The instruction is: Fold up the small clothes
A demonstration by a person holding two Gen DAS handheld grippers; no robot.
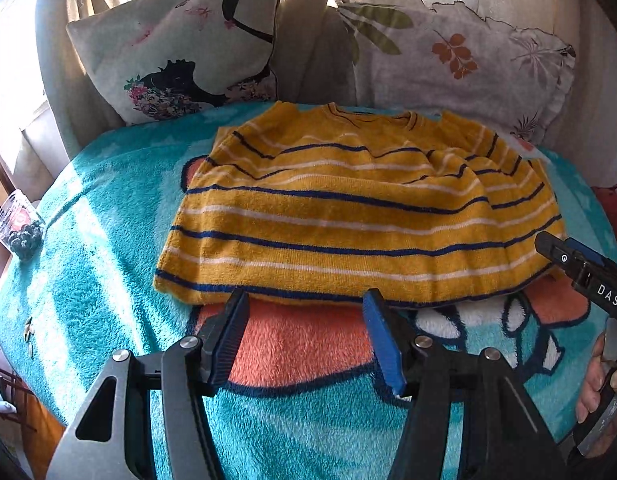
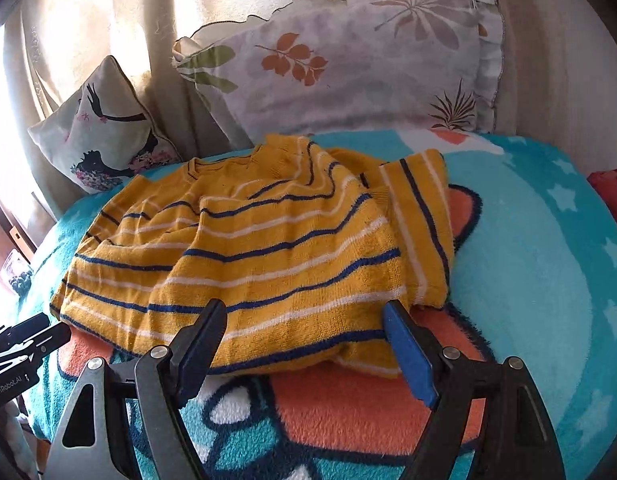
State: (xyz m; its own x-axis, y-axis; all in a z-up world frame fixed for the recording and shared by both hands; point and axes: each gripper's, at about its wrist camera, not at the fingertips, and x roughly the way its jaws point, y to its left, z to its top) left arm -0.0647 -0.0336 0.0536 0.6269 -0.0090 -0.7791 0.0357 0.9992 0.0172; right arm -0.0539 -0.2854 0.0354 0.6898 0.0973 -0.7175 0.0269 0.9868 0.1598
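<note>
A small mustard-yellow sweater (image 1: 348, 216) with navy and white stripes lies partly folded on a teal fleece blanket (image 1: 108, 260), neckline towards the pillows. My left gripper (image 1: 306, 300) is open, its tips at the sweater's near hem. My right gripper (image 2: 306, 312) is open, its fingers either side of the near hem. The sweater (image 2: 248, 248) has its right sleeve folded over the body there. The right gripper also shows at the right edge of the left wrist view (image 1: 580, 272); the left gripper shows at the left edge of the right wrist view (image 2: 20, 344).
Two pillows lean at the back: a cream one with a black figure (image 1: 180, 48) and a leaf-print one (image 1: 468, 60). A clear plastic box of dark berries (image 1: 18, 228) sits at the blanket's left edge. Curtains hang behind. A red item (image 2: 612, 188) lies at far right.
</note>
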